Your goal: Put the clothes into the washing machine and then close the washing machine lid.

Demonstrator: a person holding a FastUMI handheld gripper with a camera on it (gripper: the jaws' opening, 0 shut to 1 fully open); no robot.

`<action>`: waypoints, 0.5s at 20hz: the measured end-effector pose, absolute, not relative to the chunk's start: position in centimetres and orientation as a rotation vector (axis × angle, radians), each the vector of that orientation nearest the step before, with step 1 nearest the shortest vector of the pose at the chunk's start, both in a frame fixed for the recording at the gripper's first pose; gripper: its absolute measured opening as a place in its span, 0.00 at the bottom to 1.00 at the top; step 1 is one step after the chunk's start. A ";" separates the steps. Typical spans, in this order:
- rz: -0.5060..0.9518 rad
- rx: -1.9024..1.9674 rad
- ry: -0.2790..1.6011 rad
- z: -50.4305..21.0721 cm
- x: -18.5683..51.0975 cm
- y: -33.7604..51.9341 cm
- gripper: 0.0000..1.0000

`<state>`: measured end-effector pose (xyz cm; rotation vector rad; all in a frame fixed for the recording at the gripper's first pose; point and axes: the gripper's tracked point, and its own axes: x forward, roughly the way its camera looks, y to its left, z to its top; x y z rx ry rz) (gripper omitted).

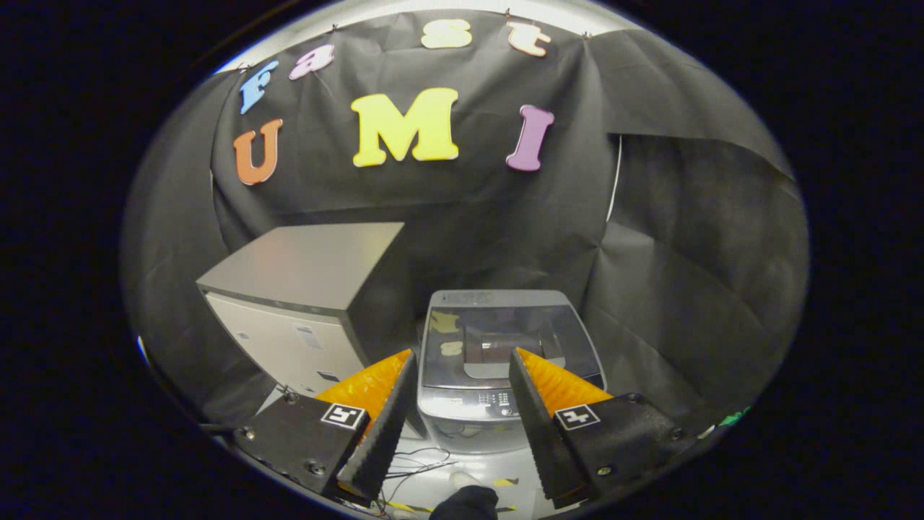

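A small grey top-loading washing machine [505, 361] stands on the floor beyond my fingers, against the black cloth wall. Its glassy lid [505, 339] lies flat and shut, with a control panel [498, 401] along the near edge. My gripper [462, 368] hovers above and in front of it, open, with nothing between the fingers. The machine's front shows in the gap between the two fingers. A dark rounded thing [465, 503] sits low between the finger bases; I cannot tell what it is.
A taller grey and white cabinet [303, 303] stands just left of the washing machine, beyond the left finger. Thin wires [422, 462] lie on the pale floor in front of the machine. Black cloth closes the back and right side.
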<state>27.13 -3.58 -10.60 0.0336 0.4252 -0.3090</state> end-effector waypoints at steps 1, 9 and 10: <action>-0.318 0.038 0.398 -9.6 25.7 -2.4 0.82; -0.298 0.008 0.183 -0.6 15.9 5.0 0.82; -0.295 0.009 0.162 0.3 14.6 5.6 0.82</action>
